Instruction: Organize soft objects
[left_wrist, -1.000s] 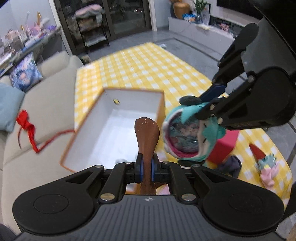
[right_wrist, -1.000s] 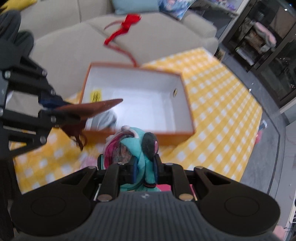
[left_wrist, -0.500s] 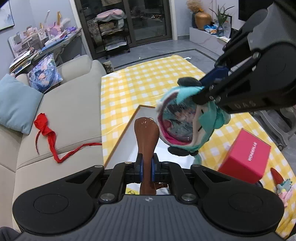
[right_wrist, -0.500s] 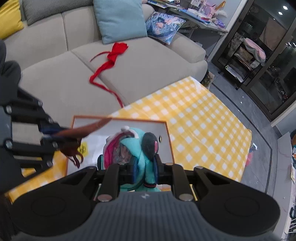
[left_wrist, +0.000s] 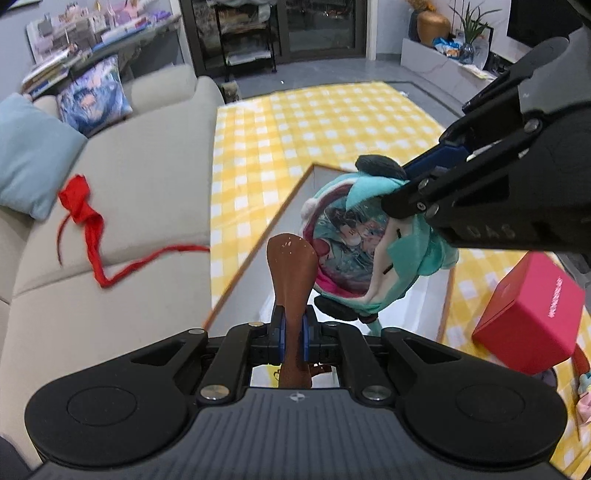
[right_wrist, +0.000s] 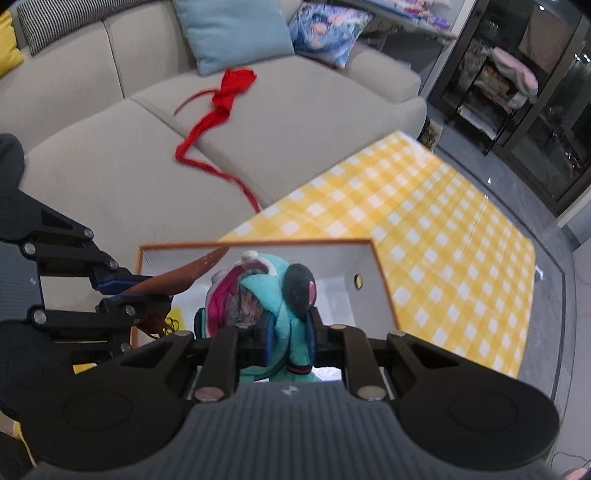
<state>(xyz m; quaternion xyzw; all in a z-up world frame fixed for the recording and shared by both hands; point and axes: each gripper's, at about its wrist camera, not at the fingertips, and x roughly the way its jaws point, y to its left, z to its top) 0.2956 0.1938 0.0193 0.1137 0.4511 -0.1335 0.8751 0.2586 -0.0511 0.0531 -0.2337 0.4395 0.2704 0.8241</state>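
My left hand-held gripper (left_wrist: 291, 332) is clamped on a brown soft piece (left_wrist: 292, 258). At two o'clock, my right hand-held gripper (right_wrist: 290, 338) pinches the teal plush (right_wrist: 273, 299) above the orange-rimmed box (right_wrist: 373, 273) on the yellow checked cloth (right_wrist: 424, 221).

My left gripper (left_wrist: 291, 332): matte black, ribbed housing, round side discs, silver screws, blue pads. My right gripper (right_wrist: 290, 341): identical, faint embossed lettering.

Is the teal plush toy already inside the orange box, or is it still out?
Out. The right gripper is shut on the teal plush toy and holds it above the open orange box.
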